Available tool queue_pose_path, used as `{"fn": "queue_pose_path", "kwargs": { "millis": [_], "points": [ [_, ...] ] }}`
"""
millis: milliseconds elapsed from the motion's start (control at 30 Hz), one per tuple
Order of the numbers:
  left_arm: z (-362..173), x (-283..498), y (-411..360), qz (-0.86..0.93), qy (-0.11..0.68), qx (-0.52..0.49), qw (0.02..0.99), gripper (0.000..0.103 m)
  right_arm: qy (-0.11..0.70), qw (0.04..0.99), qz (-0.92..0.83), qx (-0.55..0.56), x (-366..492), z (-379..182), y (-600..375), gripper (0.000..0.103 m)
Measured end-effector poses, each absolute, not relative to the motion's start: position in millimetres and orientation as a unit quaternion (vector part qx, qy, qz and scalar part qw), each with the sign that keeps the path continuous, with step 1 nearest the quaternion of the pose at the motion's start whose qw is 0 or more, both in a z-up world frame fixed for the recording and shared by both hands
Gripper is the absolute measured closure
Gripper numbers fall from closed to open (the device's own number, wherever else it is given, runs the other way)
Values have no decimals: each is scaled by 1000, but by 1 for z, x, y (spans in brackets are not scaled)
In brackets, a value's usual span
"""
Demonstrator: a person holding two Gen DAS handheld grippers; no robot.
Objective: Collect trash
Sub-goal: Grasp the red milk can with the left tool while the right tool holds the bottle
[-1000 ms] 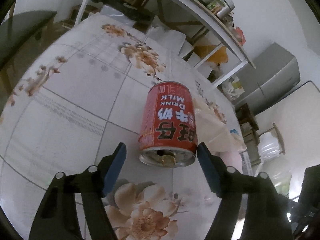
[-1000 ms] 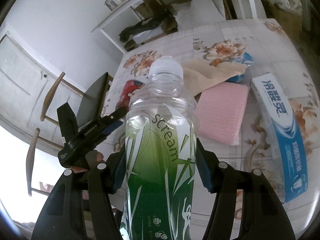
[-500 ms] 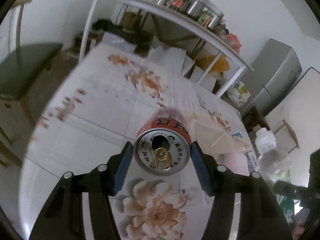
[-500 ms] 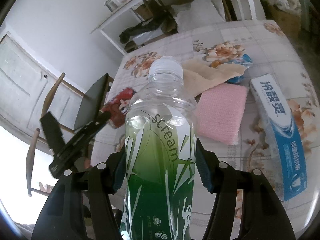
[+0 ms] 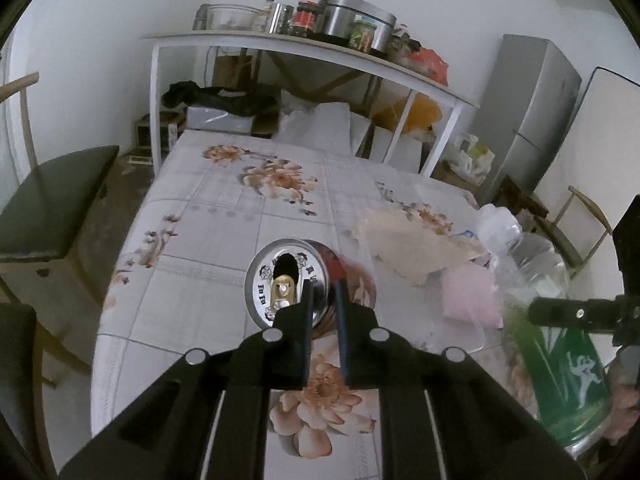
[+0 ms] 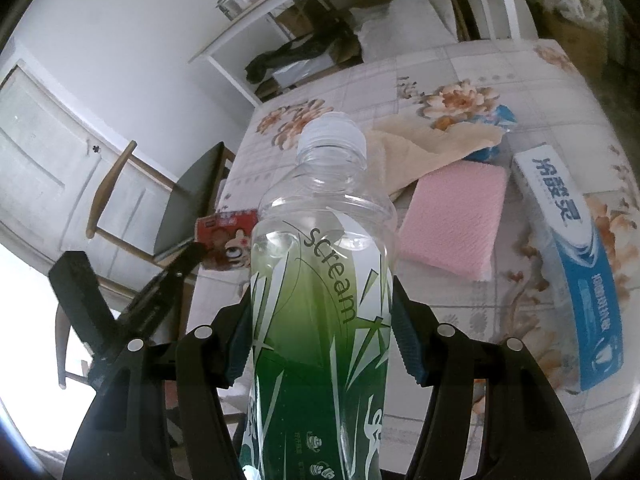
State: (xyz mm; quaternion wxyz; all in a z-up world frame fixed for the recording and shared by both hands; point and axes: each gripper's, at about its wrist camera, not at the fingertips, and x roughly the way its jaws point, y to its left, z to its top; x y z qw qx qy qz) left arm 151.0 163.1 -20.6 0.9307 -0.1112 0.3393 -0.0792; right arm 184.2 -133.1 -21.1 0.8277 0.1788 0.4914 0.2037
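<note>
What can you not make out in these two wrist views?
- Left wrist: whether the left gripper grips the can; its fingers cover the rim, its side is blurred.
- Right wrist: bottle base, cut off by the bottom edge.
- Right wrist: blue packet, mostly under the beige paper.

Black gripper arms, silver rivets, ribbed blue fingers (image 6: 406,344)

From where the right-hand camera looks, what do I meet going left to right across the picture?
Left gripper → red milk can → green Scream bottle, clamped by the right gripper → pink cloth → blue-and-white toothpaste box.
</note>
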Motion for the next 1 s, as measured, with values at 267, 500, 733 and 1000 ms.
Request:
{"fn": "queue_pose_path", "kwargs": {
  "millis": [267, 500, 733, 1000],
  "points": [
    [-44, 153, 198, -108, 337, -194, 915, 75, 491, 828, 203, 177, 184, -20, -138, 45],
    [-41, 128, 209, -99, 291, -166, 937, 28, 496, 826, 203, 178, 186, -24, -137, 45],
    [-46, 175, 230, -71, 308, -185, 930, 8, 503, 818, 210, 182, 191, -28, -129, 45],
    [-67, 250, 232, -97, 385, -157, 904, 14, 501, 817, 212, 190, 193, -34, -139, 45]
  ]
}}
